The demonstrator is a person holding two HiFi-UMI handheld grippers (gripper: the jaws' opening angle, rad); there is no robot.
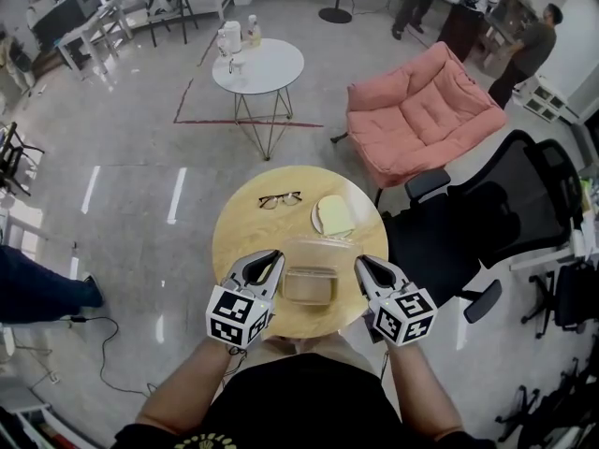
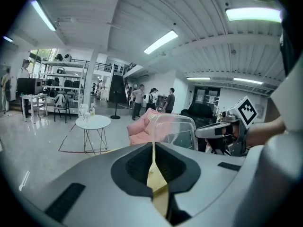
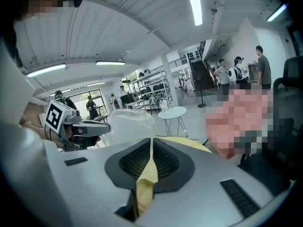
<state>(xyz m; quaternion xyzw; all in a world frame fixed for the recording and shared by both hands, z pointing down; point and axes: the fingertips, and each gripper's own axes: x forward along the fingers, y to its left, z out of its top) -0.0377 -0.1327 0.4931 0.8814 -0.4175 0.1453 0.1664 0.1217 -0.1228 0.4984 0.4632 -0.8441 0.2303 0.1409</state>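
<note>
A clear plastic box [image 1: 310,285] with its hinged lid [image 1: 323,249] raised stands at the near side of a round wooden table [image 1: 241,237]. My left gripper [image 1: 271,260] is just left of the box, jaws shut with nothing between them. My right gripper [image 1: 362,263] mirrors it on the box's right side, also shut and empty. In the left gripper view the jaws [image 2: 154,143] meet in a thin slit, and the clear lid [image 2: 173,131] and the right gripper [image 2: 222,129] lie beyond. The right gripper view shows its own shut jaws [image 3: 151,140], the clear box [image 3: 125,122] and the left gripper [image 3: 80,126].
Black-framed glasses [image 1: 279,199] and a pale yellow piece on a round plate [image 1: 334,215] lie farther back on the table. A black office chair [image 1: 487,213] stands close on the right, a pink sofa [image 1: 421,110] and a white side table [image 1: 258,65] behind. People stand at the back.
</note>
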